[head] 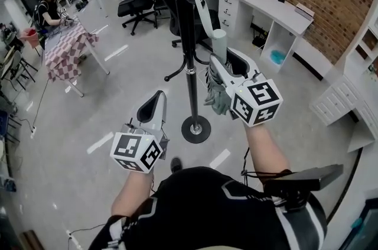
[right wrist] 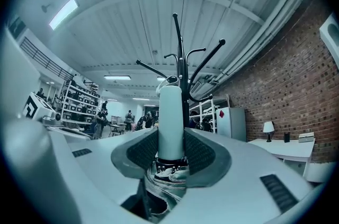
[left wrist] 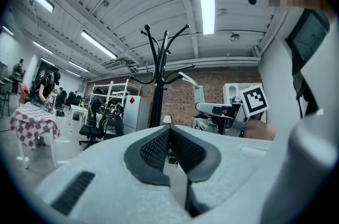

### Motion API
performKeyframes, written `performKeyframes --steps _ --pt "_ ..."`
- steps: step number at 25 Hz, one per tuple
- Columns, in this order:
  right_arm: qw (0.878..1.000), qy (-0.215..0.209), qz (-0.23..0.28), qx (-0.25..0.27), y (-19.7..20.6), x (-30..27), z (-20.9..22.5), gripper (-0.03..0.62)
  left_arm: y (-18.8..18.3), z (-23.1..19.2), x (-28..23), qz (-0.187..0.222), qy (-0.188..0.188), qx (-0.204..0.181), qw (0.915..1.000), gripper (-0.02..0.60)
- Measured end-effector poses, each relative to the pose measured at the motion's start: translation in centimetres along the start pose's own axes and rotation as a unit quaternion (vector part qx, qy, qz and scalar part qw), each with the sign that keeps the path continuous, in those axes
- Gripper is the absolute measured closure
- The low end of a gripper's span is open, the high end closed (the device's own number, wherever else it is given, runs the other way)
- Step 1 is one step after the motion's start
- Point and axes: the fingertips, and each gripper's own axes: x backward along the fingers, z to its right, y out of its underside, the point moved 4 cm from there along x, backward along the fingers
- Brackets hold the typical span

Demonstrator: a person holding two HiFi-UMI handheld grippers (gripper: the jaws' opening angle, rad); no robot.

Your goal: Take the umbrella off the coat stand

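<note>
Grey workshop floor surrounds the coat stand (head: 190,65). At its 3 o'clock the right gripper (right wrist: 170,139) clamps the umbrella (head: 219,42) by its handle, with the strap (head: 202,11) seemingly hooked above. The left gripper (left wrist: 168,132) is pinched together, empty. Best lift until the strap clears, then draw away.

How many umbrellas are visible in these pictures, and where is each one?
1. The pale grey folded umbrella is clamped between the jaws of the right gripper, close beside the black metal coat stand. No other shows; one may be hidden.
</note>
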Motion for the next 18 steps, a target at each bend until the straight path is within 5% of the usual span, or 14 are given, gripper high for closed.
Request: performKeyframes --steps 18 --pt "0.998 0.003 0.053 -0.027 -2.9 0.3 1.2 0.444 0.4 -0.6 3.6 -0.004 -0.050 0.004 0.9987 0.572"
